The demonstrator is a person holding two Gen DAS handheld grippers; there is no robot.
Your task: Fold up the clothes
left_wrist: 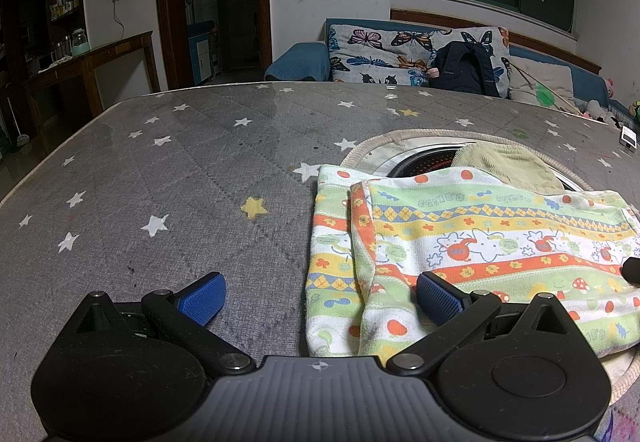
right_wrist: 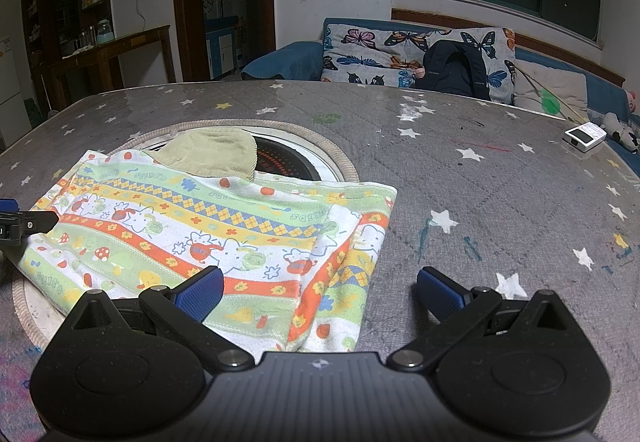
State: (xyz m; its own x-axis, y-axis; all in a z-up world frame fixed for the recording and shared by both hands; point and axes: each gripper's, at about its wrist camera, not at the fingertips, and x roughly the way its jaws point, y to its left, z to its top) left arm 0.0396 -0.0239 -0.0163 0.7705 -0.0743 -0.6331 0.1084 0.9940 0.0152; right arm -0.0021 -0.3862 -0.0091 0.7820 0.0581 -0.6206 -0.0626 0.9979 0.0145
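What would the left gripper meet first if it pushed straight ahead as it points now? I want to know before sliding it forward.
Probably the left edge of the patterned cloth: the left gripper is open, its right finger already over that cloth, its left over the bare grey star-print table cover. Depth is uncertain.

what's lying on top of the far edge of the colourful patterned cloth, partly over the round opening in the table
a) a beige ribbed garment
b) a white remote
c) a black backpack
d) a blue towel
a: a beige ribbed garment lies over the far edge of the patterned cloth and covers part of the round opening in the table.
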